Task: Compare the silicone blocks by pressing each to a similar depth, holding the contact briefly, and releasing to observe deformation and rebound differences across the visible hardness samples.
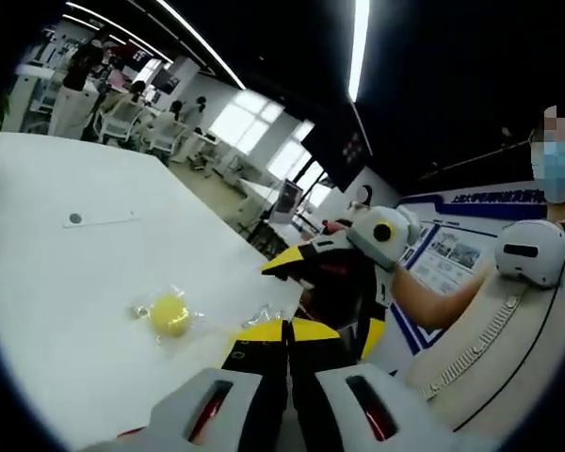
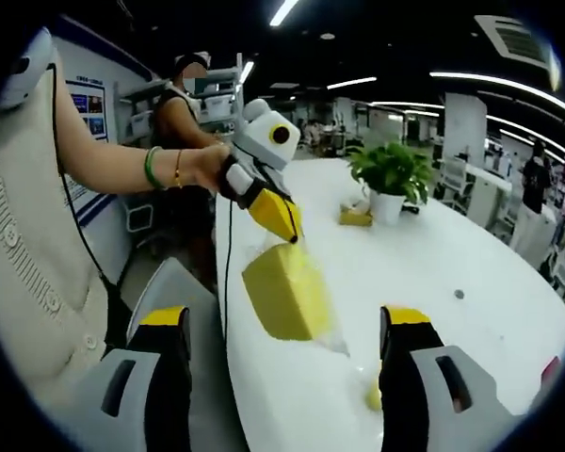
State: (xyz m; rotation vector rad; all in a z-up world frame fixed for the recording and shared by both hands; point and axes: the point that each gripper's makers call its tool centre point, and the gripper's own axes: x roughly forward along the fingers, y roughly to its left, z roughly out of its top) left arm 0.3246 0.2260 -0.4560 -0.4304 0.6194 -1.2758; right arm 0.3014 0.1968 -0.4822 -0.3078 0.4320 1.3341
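Observation:
A yellow silicone block (image 2: 282,292) in a clear bag hangs just above the white table (image 2: 471,264). In the right gripper view my left gripper (image 2: 287,226) comes in from the left, held by a hand, and is shut on the top of that bag. My right gripper (image 2: 284,325) is open, and the block hangs between its wide-apart jaws without touching them. A small yellow silicone ball (image 1: 169,314) in a clear wrapper lies on the table (image 1: 75,273). In the left gripper view my left gripper (image 1: 289,331) is shut, with clear plastic (image 1: 262,315) at its tips. The right gripper (image 1: 358,259) is beyond it.
A potted plant (image 2: 391,174) and a yellow item (image 2: 355,217) stand farther along the table. The small ball (image 2: 372,395) lies by my right jaw. A person (image 2: 184,104) stands behind. The table edge (image 1: 264,273) runs close to the grippers. Chairs and desks (image 1: 122,118) lie beyond.

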